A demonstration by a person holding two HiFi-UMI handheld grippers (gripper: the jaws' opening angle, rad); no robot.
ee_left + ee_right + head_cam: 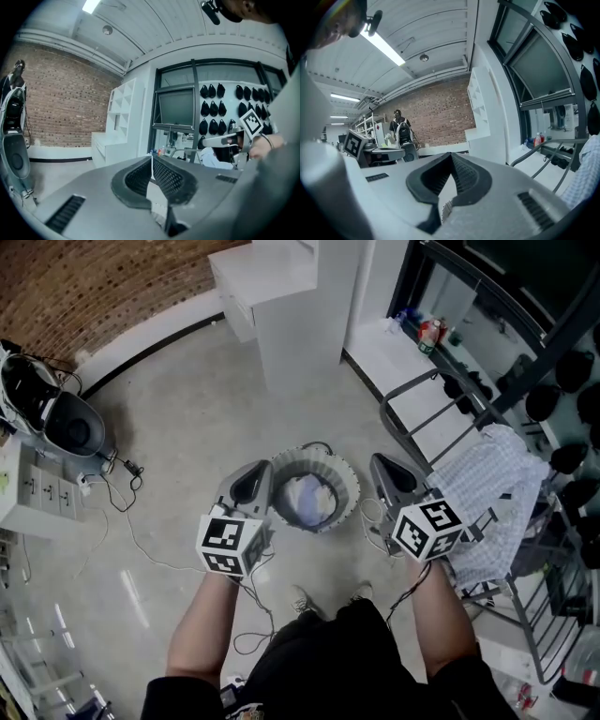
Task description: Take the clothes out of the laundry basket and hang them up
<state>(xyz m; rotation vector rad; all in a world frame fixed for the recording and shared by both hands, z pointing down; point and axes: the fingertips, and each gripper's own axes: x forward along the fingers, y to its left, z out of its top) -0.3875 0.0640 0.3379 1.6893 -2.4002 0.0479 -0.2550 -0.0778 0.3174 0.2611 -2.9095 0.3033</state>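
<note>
A round grey laundry basket (349, 486) stands on the floor right in front of me, with pale clothes (305, 501) bundled inside. My left gripper (255, 474) hovers at the basket's left rim and my right gripper (382, 465) at its right rim. Both are held out nearly level above the floor. In the left gripper view the jaws (151, 157) are shut with nothing between them. The right gripper view shows the same: jaws (451, 154) shut and empty. A blue-and-white checked shirt (487, 491) hangs over the metal drying rack (417, 418) to the right.
A white shelving unit (281, 306) stands beyond the basket. At the left are a grey machine (66, 423) and a white drawer unit (28, 488), with cables (141, 540) trailing over the floor. The rack's dark frame (539, 634) hems in the right side.
</note>
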